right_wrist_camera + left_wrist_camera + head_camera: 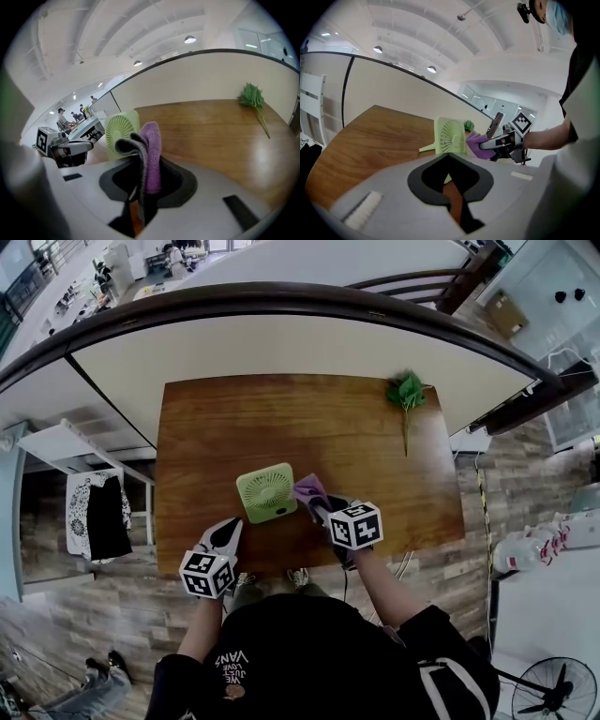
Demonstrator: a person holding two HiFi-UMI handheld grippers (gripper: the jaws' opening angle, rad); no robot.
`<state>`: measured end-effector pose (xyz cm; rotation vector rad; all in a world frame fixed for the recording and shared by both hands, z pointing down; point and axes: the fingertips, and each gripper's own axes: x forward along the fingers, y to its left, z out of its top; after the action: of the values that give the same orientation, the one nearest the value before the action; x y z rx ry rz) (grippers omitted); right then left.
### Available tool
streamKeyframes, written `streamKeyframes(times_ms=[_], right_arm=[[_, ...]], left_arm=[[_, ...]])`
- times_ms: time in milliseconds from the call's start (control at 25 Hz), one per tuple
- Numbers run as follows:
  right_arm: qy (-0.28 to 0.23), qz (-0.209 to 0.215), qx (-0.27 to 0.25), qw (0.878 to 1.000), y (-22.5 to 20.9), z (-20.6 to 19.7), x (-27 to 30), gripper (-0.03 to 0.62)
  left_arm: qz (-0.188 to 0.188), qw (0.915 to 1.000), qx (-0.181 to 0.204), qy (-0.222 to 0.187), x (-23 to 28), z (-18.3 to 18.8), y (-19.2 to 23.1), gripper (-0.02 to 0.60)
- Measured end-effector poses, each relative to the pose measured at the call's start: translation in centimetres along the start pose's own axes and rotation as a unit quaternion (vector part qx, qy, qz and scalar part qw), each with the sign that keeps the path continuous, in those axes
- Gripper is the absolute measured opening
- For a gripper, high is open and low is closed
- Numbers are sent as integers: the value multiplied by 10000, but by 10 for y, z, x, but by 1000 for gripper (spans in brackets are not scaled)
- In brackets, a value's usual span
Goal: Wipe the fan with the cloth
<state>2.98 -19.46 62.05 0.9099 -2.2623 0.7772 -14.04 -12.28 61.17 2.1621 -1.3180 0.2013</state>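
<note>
A small light-green square fan (265, 491) stands upright on its foot near the front middle of the wooden table (375, 474). My right gripper (322, 507) is shut on a purple and grey cloth (309, 488), which is held just right of the fan, close to its edge. In the right gripper view the cloth (150, 152) sticks up from between the jaws, with the fan (119, 131) behind it. My left gripper (226, 534) is shut and holds nothing, just front-left of the fan. In the left gripper view the fan (451, 137) and the cloth (476, 143) lie ahead.
A green leafy sprig (407, 392) lies at the table's back right corner. Left of the table stands a white rack (94, 512) with dark cloth on it. A floor fan (553, 690) stands at the bottom right. A curved wall rail runs behind the table.
</note>
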Motion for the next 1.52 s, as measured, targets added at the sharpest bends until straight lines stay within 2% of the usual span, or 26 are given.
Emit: streamKeyframes(times_ms=[120,320,520,680,800,920,1160,1520], right_arm=[[-36,51,-11,10000,9,-4,-6,100],[-127,564,-195,9981,52,-9,-5,100],[176,1148,-830,9898,100,-23,22,100],[448,1387,-1568,9768,127,-30,47,100],[618,1501,-1834,9695,135,-34,61,100],[762,1466,-1876,9682,128,-36,69,100],[808,1299,-1546,9761,99,-39,61,101],[767,708,-916,9903,38,-46,34,100]], left_arm=[[24,10000,-1,-21,-1,1,0,12],[101,9999,-32,-123,-9,3,0,12],[205,9995,-80,-214,-22,0,-1,12],[348,9990,-156,-244,-35,-6,1,12],[442,9984,-199,-275,-42,-10,2,12],[511,9981,-224,-273,-45,-12,3,12],[553,9978,-259,-250,-44,-14,5,12],[286,9994,-146,-162,-22,-7,-4,12]])
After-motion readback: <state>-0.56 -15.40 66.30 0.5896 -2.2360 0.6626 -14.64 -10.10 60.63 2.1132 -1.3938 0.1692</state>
